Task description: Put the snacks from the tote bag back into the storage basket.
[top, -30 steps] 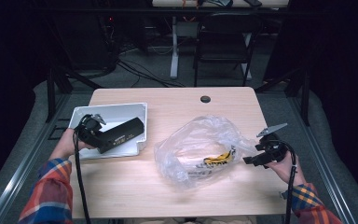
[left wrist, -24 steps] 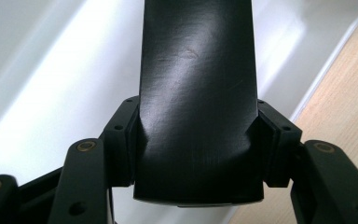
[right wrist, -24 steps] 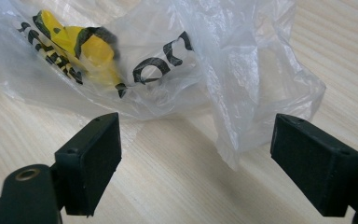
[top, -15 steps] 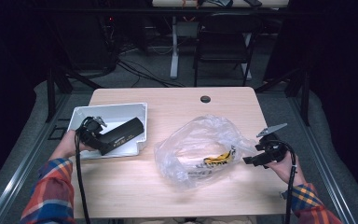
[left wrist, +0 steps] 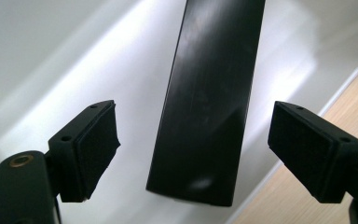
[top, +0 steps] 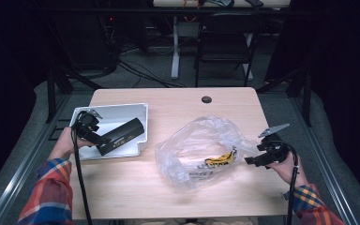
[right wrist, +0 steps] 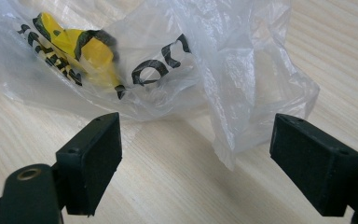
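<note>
Releasing a black bar [left wrist: 205, 107] into the white tray [top: 98, 115] at centre left of the high view.

The left gripper [left wrist: 196, 154] has just been opened, pads clear of the bar; the right gripper [right wrist: 196, 161] is held open beside the plastic bag [top: 197, 150]. If withdrawn carelessly, the bar could be dragged over the tray's rim.

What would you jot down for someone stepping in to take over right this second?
Left gripper: jaws have just been opening and stand clear of the black bar, which lies in the white tray.
Right gripper: open, empty, at the edge of the clear plastic bag on the table.
Done: bar appears released into the tray.
Left: probably draw the left gripper back; the bag, with something yellow inside, looks like the next thing to handle.
</note>
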`<state>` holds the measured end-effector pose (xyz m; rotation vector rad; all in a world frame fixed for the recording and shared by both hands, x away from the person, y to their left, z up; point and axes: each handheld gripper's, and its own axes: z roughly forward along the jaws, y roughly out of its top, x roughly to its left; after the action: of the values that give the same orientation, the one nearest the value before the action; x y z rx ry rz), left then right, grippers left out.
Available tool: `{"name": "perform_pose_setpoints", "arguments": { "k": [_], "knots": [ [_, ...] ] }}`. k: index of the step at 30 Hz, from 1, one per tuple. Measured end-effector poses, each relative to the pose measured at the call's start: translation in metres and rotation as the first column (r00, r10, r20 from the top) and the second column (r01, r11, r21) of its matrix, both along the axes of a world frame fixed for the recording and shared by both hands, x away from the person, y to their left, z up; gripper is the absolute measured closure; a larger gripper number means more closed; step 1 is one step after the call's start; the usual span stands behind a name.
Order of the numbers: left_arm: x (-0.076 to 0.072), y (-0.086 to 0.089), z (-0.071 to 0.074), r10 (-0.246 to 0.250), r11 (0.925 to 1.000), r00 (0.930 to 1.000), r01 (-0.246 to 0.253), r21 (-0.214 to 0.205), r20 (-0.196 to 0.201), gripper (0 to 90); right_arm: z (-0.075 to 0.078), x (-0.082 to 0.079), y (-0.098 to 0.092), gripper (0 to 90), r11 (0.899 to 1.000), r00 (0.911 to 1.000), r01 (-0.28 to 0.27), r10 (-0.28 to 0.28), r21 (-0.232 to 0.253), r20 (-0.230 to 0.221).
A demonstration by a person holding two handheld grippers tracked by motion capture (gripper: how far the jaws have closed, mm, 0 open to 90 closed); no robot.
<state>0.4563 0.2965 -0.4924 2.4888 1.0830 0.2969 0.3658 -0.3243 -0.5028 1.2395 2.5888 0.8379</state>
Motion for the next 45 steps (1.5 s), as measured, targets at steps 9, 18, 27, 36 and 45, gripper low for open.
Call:
{"name": "perform_pose_setpoints", "arguments": {
  "k": [9, 18, 27, 36, 45],
  "knots": [
    [0.011, -0.023, 0.006, 0.118, 0.9928, 0.9922, -0.119, 0.013, 0.04, 30.5, 0.0, -0.001, 0.0, 16.4, 1.0, 1.0, 0.008, -0.008, 0.001, 0.0],
    [0.024, -0.046, 0.004, 0.236, 0.9717, 0.9663, -0.234, -0.029, 0.102, 73.2, 0.0, -0.001, 0.001, 16.9, 1.0, 1.0, 0.0, 0.0, -0.002, 0.001],
    [0.036, -0.062, -0.011, 0.267, 0.9636, 0.9582, -0.267, -0.022, 0.101, 82.7, -0.001, -0.001, 0.001, 17.1, 1.0, 1.0, 0.005, -0.005, 0.001, 0.003],
    [0.045, -0.072, -0.02, 0.279, 0.96, 0.953, -0.28, -0.008, 0.118, 85.4, -0.001, -0.001, 0.0, 17.2, 1.0, 1.0, 0.005, -0.005, -0.006, 0.001],
    [0.043, -0.079, -0.025, 0.234, 0.9722, 0.9703, -0.234, -0.006, 0.061, 85.4, -0.001, -0.002, 0.0, 17.4, 1.0, 1.0, 0.008, -0.008, -0.007, 0.006]
  ]
}}
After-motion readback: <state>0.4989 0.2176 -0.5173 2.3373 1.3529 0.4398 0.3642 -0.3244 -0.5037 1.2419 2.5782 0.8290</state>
